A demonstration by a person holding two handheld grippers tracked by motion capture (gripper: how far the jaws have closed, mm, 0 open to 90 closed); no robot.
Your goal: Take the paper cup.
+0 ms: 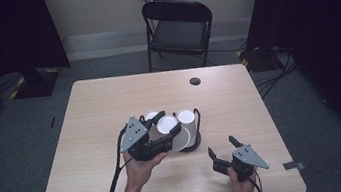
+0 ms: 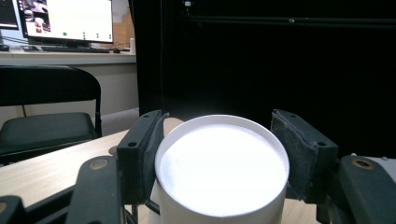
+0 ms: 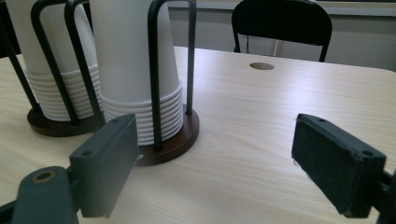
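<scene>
A white paper cup (image 1: 167,123) is held bottom-up over the middle of the table, and my left gripper (image 1: 157,128) is shut on its sides. The left gripper view has the cup's round base (image 2: 222,170) facing the camera, both pads (image 2: 140,154) pressed against its wall. Beside it stand two black wire holders, each with a stack of upturned white cups: one stack (image 1: 187,119) to the right, the other (image 1: 151,115) behind the gripper. My right gripper (image 1: 222,145) is open near the front right, empty. From it the nearer stack (image 3: 135,70) and its dark base (image 3: 182,135) lie ahead to the left.
The wooden table (image 1: 108,99) has a cable hole (image 1: 195,81) at the back right. A black folding chair (image 1: 178,29) stands behind the table. Dark curtains hang on both sides. A lit monitor (image 2: 65,18) sits on a far desk.
</scene>
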